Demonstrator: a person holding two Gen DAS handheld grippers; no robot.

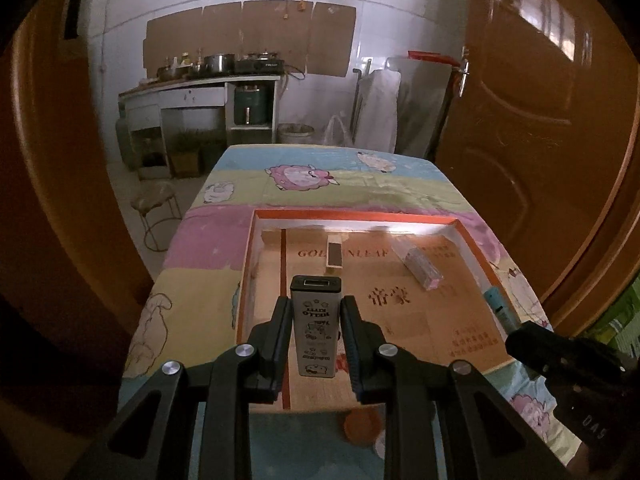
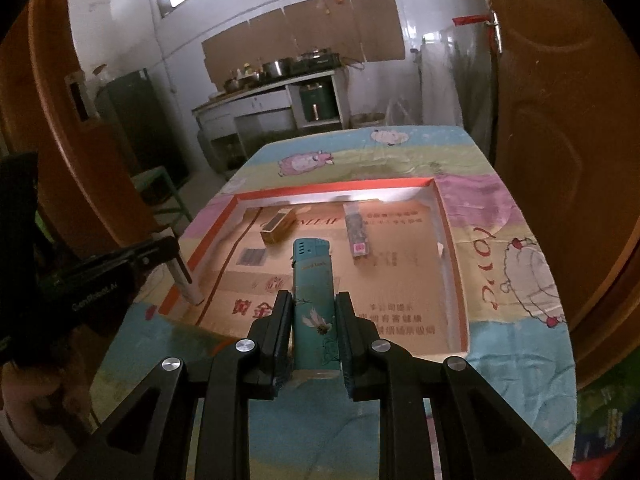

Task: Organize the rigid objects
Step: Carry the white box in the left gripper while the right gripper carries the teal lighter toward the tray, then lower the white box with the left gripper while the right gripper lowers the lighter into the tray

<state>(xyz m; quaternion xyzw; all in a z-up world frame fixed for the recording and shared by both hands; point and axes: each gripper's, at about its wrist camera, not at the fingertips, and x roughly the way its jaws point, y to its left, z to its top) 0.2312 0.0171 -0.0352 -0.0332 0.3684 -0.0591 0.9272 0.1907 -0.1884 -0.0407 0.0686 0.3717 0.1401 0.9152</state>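
My left gripper [image 1: 315,312] is shut on a white Hello Kitty lighter [image 1: 316,328], held over the near part of the shallow orange-rimmed cardboard tray [image 1: 352,215]. My right gripper [image 2: 312,312] is shut on a teal lighter [image 2: 313,304], also over the tray's near edge [image 2: 452,264]. Inside the tray lie a small matchbox [image 1: 334,255] [image 2: 276,226] and a clear pink-ended lighter [image 1: 418,266] [image 2: 356,230]. The right gripper and its teal lighter show at the right in the left wrist view [image 1: 560,360]. The left gripper shows at the left in the right wrist view [image 2: 120,268].
The tray sits on a table with a cartoon sheep cloth [image 1: 304,178]. A small round brown object [image 1: 362,426] lies on the cloth near my left gripper. Brown doors [image 1: 540,120] flank the table. A stool [image 1: 154,204] stands at the left; a kitchen counter [image 1: 200,84] is behind.
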